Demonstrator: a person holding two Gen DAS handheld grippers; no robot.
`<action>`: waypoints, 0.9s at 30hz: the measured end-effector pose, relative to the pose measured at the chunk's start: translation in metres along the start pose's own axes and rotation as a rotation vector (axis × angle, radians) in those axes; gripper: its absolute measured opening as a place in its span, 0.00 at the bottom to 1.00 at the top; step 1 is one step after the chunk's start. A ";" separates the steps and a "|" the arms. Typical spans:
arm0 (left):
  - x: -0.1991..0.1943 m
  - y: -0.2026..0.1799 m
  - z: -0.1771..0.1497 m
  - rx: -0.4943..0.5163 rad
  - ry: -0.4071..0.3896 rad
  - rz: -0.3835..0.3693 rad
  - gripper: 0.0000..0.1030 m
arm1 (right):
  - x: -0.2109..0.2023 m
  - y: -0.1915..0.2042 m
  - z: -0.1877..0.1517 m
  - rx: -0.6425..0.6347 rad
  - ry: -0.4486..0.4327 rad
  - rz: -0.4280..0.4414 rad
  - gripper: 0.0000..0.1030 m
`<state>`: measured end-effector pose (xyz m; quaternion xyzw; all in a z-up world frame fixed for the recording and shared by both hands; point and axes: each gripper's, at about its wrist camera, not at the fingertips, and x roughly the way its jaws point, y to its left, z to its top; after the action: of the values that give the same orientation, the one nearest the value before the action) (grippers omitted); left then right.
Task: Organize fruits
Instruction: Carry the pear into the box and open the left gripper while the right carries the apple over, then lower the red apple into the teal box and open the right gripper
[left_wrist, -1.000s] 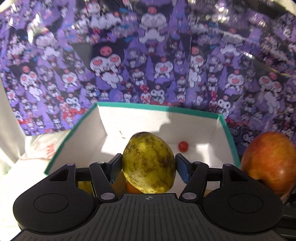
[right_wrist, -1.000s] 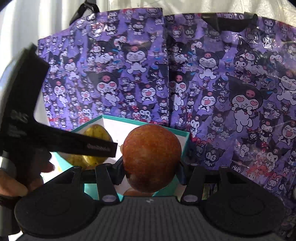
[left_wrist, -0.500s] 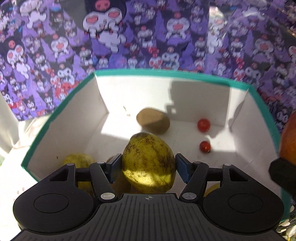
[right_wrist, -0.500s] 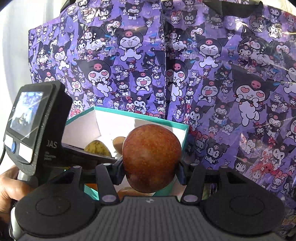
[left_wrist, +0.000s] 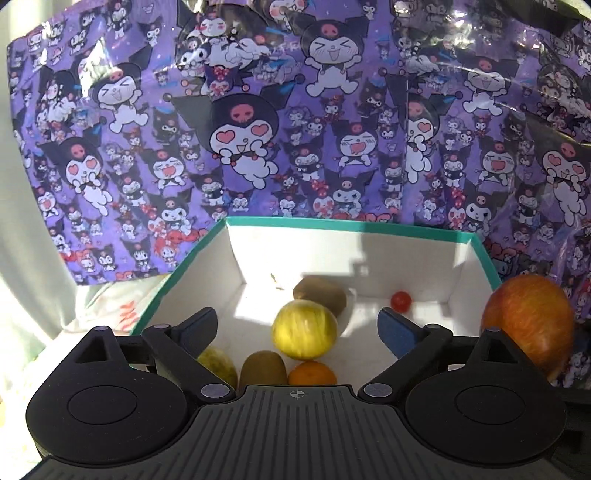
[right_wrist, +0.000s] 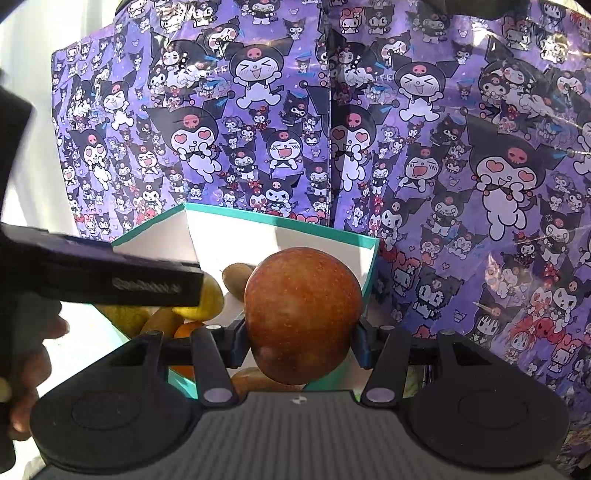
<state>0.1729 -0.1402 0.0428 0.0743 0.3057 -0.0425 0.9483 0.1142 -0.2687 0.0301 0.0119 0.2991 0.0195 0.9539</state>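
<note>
My left gripper (left_wrist: 299, 328) is open over a white box with a teal rim (left_wrist: 332, 223). A yellow-green fruit (left_wrist: 303, 328) is blurred between and below its fingers, inside the box. A kiwi (left_wrist: 320, 297), a second kiwi (left_wrist: 263, 369), an orange (left_wrist: 312, 373), another yellow fruit (left_wrist: 218, 363) and a cherry tomato (left_wrist: 401, 301) lie in the box. My right gripper (right_wrist: 297, 343) is shut on a red apple (right_wrist: 303, 314), held at the box's near right corner (right_wrist: 371, 266); the apple also shows in the left wrist view (left_wrist: 528, 321).
A purple cartoon-print bag (left_wrist: 295, 110) stands upright right behind the box and fills the background (right_wrist: 443, 129). White cloth (left_wrist: 92, 306) lies to the box's left. The left gripper body (right_wrist: 99, 280) and a hand (right_wrist: 26, 369) cross the right wrist view's left side.
My left gripper opened and let go of the yellow-green fruit, which dropped into the box. The left gripper then rose and tilted up. My right gripper stays shut on the apple, nearer the box.
</note>
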 end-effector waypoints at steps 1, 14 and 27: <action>0.002 -0.002 0.001 0.008 0.007 0.016 0.94 | 0.001 0.000 0.000 0.001 0.000 0.002 0.52; -0.063 0.031 -0.020 -0.113 -0.041 0.118 0.94 | 0.012 0.011 -0.001 -0.057 0.014 0.011 0.52; -0.078 0.032 -0.032 -0.106 0.018 0.119 0.94 | 0.033 0.022 -0.002 -0.071 0.082 0.023 0.52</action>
<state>0.0957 -0.1006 0.0667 0.0427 0.3112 0.0309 0.9489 0.1393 -0.2452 0.0106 -0.0192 0.3369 0.0416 0.9404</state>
